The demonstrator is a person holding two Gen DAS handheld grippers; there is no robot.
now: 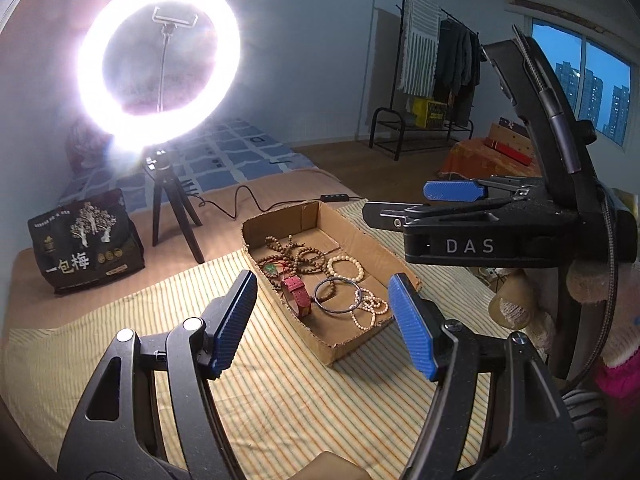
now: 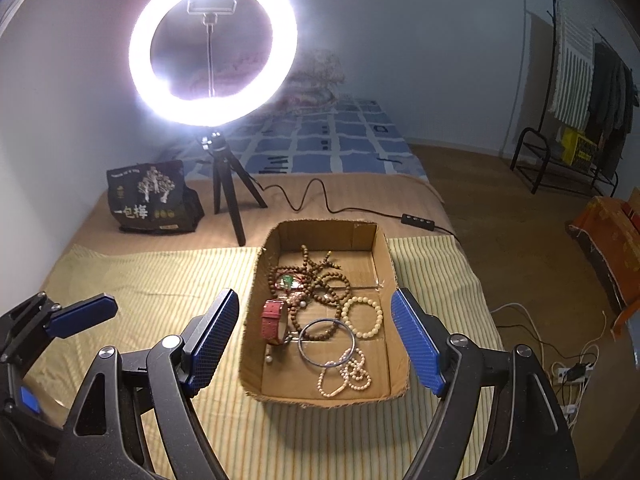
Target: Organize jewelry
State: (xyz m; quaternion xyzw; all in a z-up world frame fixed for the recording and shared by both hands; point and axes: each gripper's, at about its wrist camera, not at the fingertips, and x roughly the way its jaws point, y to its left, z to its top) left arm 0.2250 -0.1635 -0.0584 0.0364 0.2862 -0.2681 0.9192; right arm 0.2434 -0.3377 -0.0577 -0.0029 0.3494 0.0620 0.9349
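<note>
A shallow cardboard box [image 2: 320, 400] lies on a striped cloth [image 2: 160, 292]. Inside it are brown wooden bead strands [image 2: 320, 276], a green pendant [image 2: 286, 280], a red watch strap [image 2: 274, 320], a cream bead bracelet [image 2: 378, 316], a dark bangle [image 2: 299, 344] and a pearl string [image 2: 348, 376]. My right gripper [image 2: 316, 342] hovers open over the box's near end, nothing between its blue pads. My left gripper [image 1: 324, 326] is open and empty too, framing the watch strap [image 1: 296, 292] and pearls [image 1: 370, 308] from above. The right gripper [image 1: 396, 200] shows beside the box [image 1: 348, 350].
A lit ring light on a black tripod [image 2: 228, 196] stands behind the box, its cable and controller [image 2: 418, 220] trailing right. A black snack bag [image 2: 152, 200] sits at the back left. To the right the surface's edge drops to a wooden floor with power strips [image 2: 572, 376].
</note>
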